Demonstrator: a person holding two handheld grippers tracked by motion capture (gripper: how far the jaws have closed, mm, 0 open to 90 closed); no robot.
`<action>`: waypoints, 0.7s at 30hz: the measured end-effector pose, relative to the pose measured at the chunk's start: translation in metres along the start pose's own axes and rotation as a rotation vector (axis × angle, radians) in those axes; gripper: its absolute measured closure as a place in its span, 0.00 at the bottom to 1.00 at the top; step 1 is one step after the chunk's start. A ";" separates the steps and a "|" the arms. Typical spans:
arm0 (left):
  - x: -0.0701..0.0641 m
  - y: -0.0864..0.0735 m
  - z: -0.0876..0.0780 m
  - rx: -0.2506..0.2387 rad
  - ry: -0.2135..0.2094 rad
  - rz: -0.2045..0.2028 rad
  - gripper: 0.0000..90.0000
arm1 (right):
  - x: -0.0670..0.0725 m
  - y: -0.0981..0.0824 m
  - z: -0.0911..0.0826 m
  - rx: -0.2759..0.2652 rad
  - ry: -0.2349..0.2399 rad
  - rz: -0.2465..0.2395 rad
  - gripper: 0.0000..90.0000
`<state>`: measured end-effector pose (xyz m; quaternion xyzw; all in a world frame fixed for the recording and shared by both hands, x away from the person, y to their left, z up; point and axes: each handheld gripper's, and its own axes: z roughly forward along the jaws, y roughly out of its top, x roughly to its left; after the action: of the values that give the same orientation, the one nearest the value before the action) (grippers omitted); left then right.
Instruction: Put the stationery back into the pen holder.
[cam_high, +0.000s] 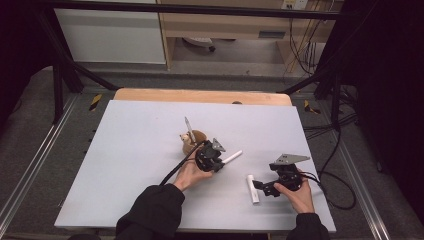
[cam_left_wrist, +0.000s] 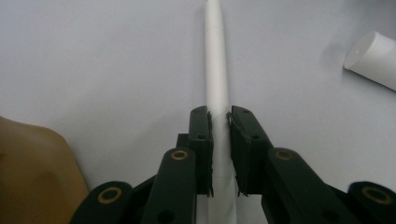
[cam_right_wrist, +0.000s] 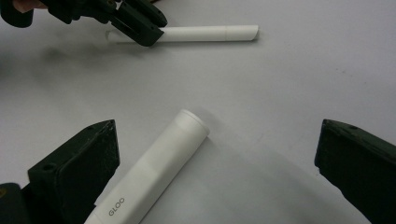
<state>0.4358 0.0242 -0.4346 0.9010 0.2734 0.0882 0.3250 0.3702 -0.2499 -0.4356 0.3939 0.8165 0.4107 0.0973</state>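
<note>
Left hand-held gripper (cam_high: 221, 162) clamped on slim white pen (cam_left_wrist: 216, 70), low over counter (cam_high: 140, 150), likely bound for brown holder (cam_high: 192, 140) beside it, another pen (cam_high: 188, 127) standing there. Right hand-held gripper (cam_right_wrist: 217, 168) spread wide, straddling white GLOO glue stick (cam_right_wrist: 154, 170) lying on counter, apparently poised to grasp.

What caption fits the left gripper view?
Left gripper clamps a white pen above the table; a glue stick lies at upper right.

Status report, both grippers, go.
Left gripper shut on white pen. Right gripper open, glue stick on table between its fingers. Brown holder beside left hand, nothing blocking.
</note>
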 end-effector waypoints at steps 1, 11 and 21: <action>0.000 0.000 -0.001 -0.001 -0.002 0.002 0.87 | 0.000 0.000 0.000 -0.001 0.001 0.000 0.01; -0.004 -0.002 -0.019 -0.022 -0.026 0.016 0.87 | 0.003 0.002 0.001 0.000 -0.002 -0.025 0.01; -0.002 -0.012 -0.038 -0.023 -0.060 0.020 0.87 | 0.011 0.007 0.004 0.013 -0.003 -0.053 0.01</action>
<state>0.4156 0.0513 -0.4128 0.9022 0.2534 0.0673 0.3426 0.3688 -0.2365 -0.4312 0.3735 0.8291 0.4021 0.1066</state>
